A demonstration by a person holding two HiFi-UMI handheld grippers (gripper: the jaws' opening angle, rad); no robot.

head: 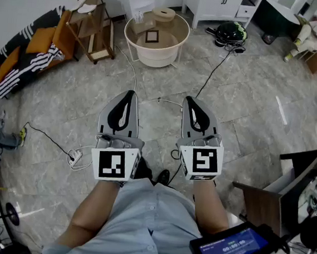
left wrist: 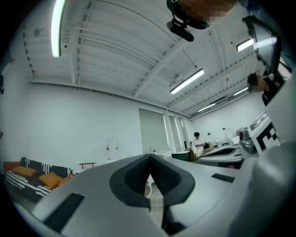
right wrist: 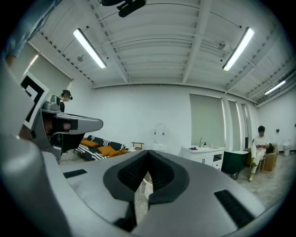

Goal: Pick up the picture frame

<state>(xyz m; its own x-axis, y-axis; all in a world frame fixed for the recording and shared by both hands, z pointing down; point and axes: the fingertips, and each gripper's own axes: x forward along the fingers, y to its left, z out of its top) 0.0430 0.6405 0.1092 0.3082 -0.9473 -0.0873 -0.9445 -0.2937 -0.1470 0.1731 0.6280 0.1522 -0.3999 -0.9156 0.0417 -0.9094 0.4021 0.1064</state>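
A small dark picture frame (head: 151, 36) lies inside a round beige tub (head: 134, 45) far across the floor in the head view. My left gripper (head: 130, 94) and right gripper (head: 189, 100) are held level side by side, well short of the tub. Both are shut with nothing between the jaws. In the left gripper view the left gripper (left wrist: 150, 157) has its pads meeting at the tip. The right gripper (right wrist: 148, 152) shows the same in the right gripper view, with the tub's rim just visible below the tip.
A wooden side table (head: 90, 22) and a striped sofa with orange cushions (head: 26, 55) stand at the left. White cabinets (head: 223, 4) line the back wall. Cables (head: 220, 65) run over the grey tiled floor. A person (right wrist: 259, 150) sits far right.
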